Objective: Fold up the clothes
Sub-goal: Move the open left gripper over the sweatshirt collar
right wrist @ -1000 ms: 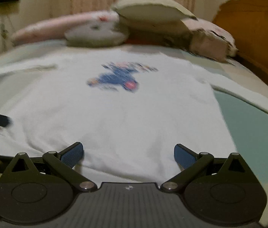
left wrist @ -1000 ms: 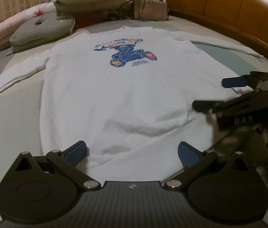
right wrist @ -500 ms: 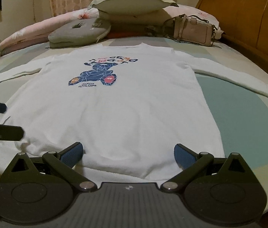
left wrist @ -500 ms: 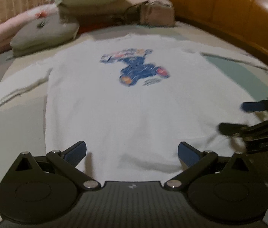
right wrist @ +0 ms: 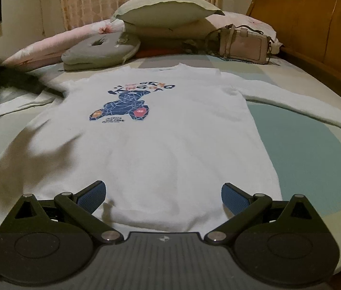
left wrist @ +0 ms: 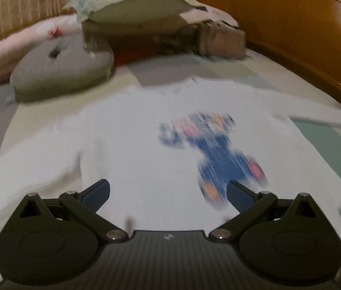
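- My left gripper point(left wrist: 168, 192) is spread wide, empty, over the shirt point(left wrist: 146, 149); that view is blurred.
- My right gripper point(right wrist: 163, 193) is likewise released at the hem.
- I see the shirt flat on the bed point(right wrist: 315, 159), sleeves out.

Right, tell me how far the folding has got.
Done: the white long-sleeved sweatshirt with the blue bear print lies flat, face up on the bed, sleeves spread out to both sides. In hand: nothing; the left gripper and right gripper are both open above the fabric, gripping none of it. Left: every fold, since no sleeve or hem has been turned in.
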Motion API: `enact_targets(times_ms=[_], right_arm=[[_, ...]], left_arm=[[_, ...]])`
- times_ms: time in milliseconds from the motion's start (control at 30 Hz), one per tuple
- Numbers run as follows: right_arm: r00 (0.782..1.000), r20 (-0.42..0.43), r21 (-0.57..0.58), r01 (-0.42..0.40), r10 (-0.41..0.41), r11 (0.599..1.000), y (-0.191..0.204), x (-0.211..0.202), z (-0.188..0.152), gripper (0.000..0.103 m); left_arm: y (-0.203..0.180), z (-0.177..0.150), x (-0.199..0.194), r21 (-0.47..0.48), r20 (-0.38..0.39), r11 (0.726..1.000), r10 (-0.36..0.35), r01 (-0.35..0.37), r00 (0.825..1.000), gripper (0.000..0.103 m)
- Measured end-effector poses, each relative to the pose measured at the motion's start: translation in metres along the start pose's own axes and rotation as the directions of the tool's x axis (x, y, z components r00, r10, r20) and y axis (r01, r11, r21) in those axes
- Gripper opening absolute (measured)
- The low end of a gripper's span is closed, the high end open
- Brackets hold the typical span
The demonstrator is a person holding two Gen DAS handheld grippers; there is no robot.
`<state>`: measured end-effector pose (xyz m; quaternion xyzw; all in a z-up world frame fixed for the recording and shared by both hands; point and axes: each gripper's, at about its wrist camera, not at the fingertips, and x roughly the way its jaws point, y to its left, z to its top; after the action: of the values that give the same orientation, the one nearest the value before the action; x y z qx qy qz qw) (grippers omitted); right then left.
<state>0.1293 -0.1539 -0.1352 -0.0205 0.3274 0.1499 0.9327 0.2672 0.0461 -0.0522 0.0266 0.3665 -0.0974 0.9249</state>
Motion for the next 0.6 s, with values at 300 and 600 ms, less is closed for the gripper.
enact_targets(times_ms=[300, 600], right_arm=[[0.999, -0.031, 0.012, 0.010, -0.010, 1.000, -0.002, 0.007, -0.002, 0.103], [0.999, -0.025, 0.006, 0.027, -0.027, 1.000, 0.000, 0.010, -0.004, 0.103]], left_arm=[[0.052, 0.016, 0.097, -0.241, -0.077, 0.970, -0.025, 0.006, 0.997, 0.102], [0.054, -0.018, 0.059, -0.182, -0.095, 0.983, -0.058, 0.040, 0.994, 0.102]])
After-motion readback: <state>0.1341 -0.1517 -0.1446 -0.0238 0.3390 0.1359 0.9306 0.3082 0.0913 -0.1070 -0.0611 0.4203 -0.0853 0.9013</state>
